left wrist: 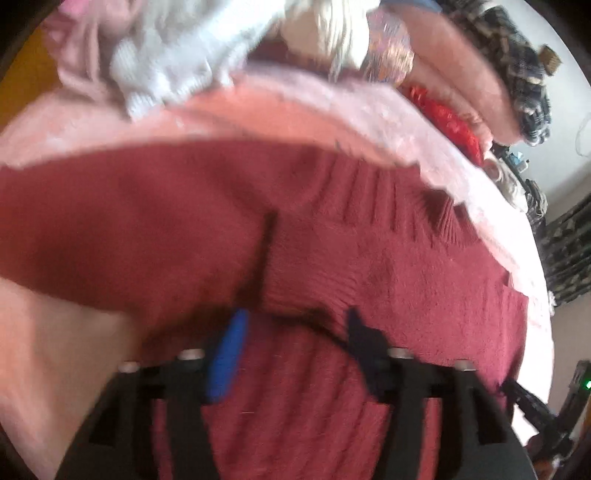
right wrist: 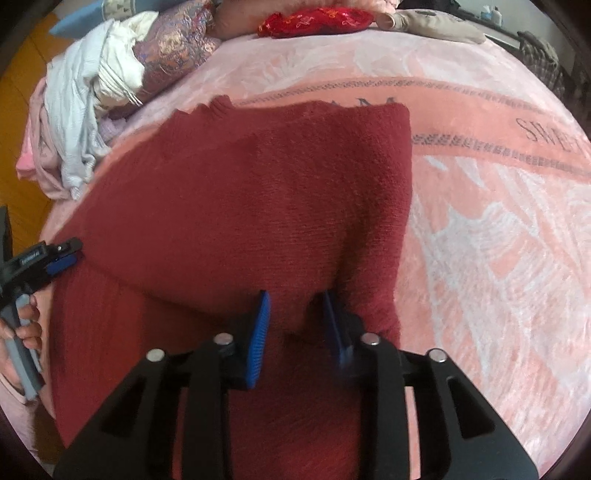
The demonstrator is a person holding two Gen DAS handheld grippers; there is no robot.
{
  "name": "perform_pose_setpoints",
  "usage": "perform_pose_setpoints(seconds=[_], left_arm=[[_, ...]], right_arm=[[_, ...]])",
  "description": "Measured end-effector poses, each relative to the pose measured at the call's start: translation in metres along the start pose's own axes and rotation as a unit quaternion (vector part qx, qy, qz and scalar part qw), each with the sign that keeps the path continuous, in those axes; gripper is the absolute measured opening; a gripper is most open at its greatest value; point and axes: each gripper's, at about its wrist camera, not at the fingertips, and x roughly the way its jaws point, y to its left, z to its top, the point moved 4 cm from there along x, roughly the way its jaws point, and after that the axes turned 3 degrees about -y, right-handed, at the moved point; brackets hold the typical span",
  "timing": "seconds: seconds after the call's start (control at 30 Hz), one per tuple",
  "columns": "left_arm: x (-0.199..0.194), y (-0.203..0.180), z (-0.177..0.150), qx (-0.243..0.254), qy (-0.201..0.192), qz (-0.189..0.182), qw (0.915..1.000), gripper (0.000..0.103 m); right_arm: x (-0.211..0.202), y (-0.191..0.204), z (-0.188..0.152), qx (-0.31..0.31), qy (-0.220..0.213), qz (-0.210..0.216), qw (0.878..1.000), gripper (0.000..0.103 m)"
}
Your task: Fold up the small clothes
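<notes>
A bed covered with a pink blanket (right wrist: 480,229) fills both views; the blanket has a paler leaf pattern and a band with grey lettering. On it lies a dark red knitted sweater (right wrist: 258,192), spread across the middle and left of the blanket, its far edge folded straight and a ribbed cuff or collar showing at the far left corner.

The right gripper (right wrist: 295,325) sits low over the near part of the sweater. Its blue-padded fingers (right wrist: 258,339) are spread apart, with a raised fold of the red knit between them; the fabric touches the right pad, but the fingers are not closed on it.

The left gripper (right wrist: 64,254) shows at the left edge of the right wrist view, at the left edge of the sweater, its tips drawn close together, with the person's hand (right wrist: 26,325) on the handle. In its own blurred view the left gripper (left wrist: 295,325) has its fingers apart over the knit, so whether it pinches cloth cannot be told.

At the far left lies a heap of clothes (right wrist: 92,92), white, pale blue and pink. A red embroidered cushion (right wrist: 314,18) rests at the far edge.
</notes>
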Motion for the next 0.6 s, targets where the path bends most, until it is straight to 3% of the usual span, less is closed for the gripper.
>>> perform_pose_setpoints(seconds=[0.03,0.07,0.17,0.37,0.47,0.6], left_arm=[[-0.011,0.009,0.005,0.016,-0.015,0.011,0.9997,0.086],[-0.018,0.016,0.008,0.026,-0.022,0.019,0.9992,0.092],[-0.038,0.064,0.024,0.028,-0.042,0.065,0.9966,0.094],[-0.059,0.193,0.042,-0.036,-0.049,0.163,0.9847,0.094],[-0.064,0.251,0.042,-0.070,-0.042,0.190,0.9784,0.094],[-0.068,0.299,0.049,-0.081,-0.047,0.224,0.9701,0.094]], right_arm=[[-0.004,0.008,0.002,-0.004,-0.002,0.002,1.000,0.040],[-0.006,0.012,0.003,-0.007,-0.003,0.000,1.000,0.040],[-0.007,0.035,0.006,-0.012,0.000,0.007,1.000,0.044],[0.013,0.080,0.005,-0.036,0.014,0.008,0.999,0.044],[0.024,0.095,0.004,-0.043,0.023,0.006,0.999,0.044],[0.036,0.109,0.002,-0.052,0.032,0.003,0.998,0.045]])
